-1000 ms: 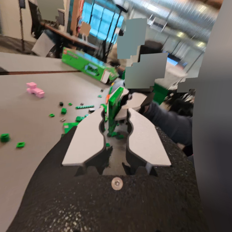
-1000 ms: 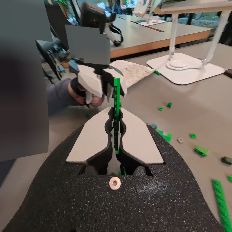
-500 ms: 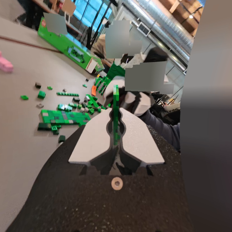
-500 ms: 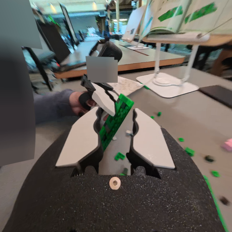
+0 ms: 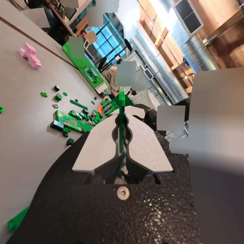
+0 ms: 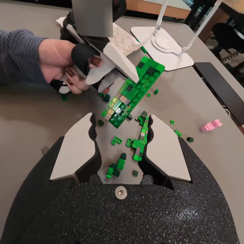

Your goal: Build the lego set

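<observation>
My left gripper (image 5: 121, 116) is shut on a long green lego plate (image 5: 122, 100), which I see edge-on between the fingers. In the right wrist view the left gripper (image 6: 126, 79) holds that plate (image 6: 133, 92) tilted above the grey table, studs and tiles facing up. A person's hand (image 6: 59, 62) grips its handle. My right gripper (image 6: 121, 116) is open and empty, just below the plate's lower end and apart from it. A second green tiled assembly (image 6: 141, 140) lies on the table between the right fingers; it also shows in the left wrist view (image 5: 70, 121).
Several loose green bricks (image 6: 117, 166) are scattered on the table (image 6: 39, 118). A pink build (image 6: 211, 126) sits at the right. A white stand base (image 6: 162, 48) and a printed sheet (image 6: 124, 40) lie behind. A green box (image 5: 85, 68) stands at the far table edge. The left gripper's tips are roughly 5 centimetres from the right gripper's. About 20 centimetres separates my right fingertips from the pink build (image 6: 211, 126).
The right gripper held the plate and the left was open around it. The left closed on the plate, the right opened and drew back, and the plate is now tilted.
</observation>
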Demonstrator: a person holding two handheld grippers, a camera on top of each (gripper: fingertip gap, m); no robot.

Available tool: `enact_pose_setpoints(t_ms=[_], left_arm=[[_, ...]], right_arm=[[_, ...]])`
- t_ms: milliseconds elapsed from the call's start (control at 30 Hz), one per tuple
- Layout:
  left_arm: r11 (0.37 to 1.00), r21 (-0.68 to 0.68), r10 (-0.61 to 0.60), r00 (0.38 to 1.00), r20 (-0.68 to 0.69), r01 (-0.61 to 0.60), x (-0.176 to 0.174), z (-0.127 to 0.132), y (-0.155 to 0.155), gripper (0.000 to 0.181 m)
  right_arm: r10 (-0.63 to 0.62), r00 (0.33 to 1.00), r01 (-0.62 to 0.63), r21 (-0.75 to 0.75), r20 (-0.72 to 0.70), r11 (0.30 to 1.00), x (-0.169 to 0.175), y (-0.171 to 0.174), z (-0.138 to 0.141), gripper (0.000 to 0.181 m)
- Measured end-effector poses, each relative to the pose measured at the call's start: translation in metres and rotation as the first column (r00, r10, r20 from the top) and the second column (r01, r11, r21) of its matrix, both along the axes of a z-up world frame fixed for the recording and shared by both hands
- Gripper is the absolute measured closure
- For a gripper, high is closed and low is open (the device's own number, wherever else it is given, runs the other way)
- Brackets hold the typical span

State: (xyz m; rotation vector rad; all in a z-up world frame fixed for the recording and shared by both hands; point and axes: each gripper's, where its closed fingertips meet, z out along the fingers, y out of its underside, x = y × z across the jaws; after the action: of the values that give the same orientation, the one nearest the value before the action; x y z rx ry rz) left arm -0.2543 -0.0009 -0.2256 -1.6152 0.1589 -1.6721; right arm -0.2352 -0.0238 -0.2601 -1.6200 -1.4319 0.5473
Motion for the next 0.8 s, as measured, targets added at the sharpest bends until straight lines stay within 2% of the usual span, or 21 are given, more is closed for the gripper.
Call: enact_pose_setpoints(t_ms=[100, 167, 300, 433, 533, 600, 700, 767, 800], left_arm=[[0.999, 0.016, -0.034, 0.999, -0.012, 0.034, 0.001, 0.002, -0.004, 0.176], [0.992, 0.047, -0.116, 0.99, -0.078, 0.12, 0.01, 0.001, -0.015, 0.176], [0.94, 0.123, -0.273, 0.92, -0.282, 0.317, 0.028, -0.005, -0.046, 0.176], [0.888, 0.119, -0.37, 0.843, -0.391, 0.445, 0.034, -0.018, -0.065, 0.176], [0.863, 0.127, -0.402, 0.818, -0.412, 0.488, 0.039, -0.019, -0.073, 0.176], [0.848, 0.146, -0.414, 0.808, -0.419, 0.51, 0.042, -0.019, -0.077, 0.176], [0.861, 0.192, -0.371, 0.841, -0.394, 0.47, 0.046, -0.012, -0.072, 0.174], [0.873, 0.208, -0.353, 0.867, -0.353, 0.44, 0.049, -0.007, -0.067, 0.16], [0.869, 0.215, -0.362, 0.868, -0.339, 0.447, 0.051, -0.005, -0.069, 0.163]], right_arm=[[-0.008, 1.0, 0.008, 0.059, 0.008, 0.998, 0.003, 0.002, 0.006, 0.111], [0.032, 0.999, -0.031, 0.038, -0.008, 0.999, 0.006, -0.003, 0.009, 0.118], [0.162, 0.971, -0.183, -0.109, -0.177, 0.977, 0.013, -0.022, 0.025, 0.143], [0.244, 0.91, -0.321, -0.197, -0.336, 0.926, 0.015, -0.037, 0.04, 0.151], [0.269, 0.894, -0.374, -0.263, -0.359, 0.889, 0.011, -0.045, 0.038, 0.154], [0.252, 0.893, -0.36, -0.254, -0.374, 0.898, 0.011, -0.04, 0.038, 0.173], [0.235, 0.862, -0.392, -0.296, -0.449, 0.871, 0.014, -0.038, 0.046, 0.175], [0.222, 0.86, -0.387, -0.303, -0.46, 0.871, 0.015, -0.035, 0.045, 0.175], [0.223, 0.864, -0.383, -0.302, -0.452, 0.873, 0.015, -0.034, 0.044, 0.175]])
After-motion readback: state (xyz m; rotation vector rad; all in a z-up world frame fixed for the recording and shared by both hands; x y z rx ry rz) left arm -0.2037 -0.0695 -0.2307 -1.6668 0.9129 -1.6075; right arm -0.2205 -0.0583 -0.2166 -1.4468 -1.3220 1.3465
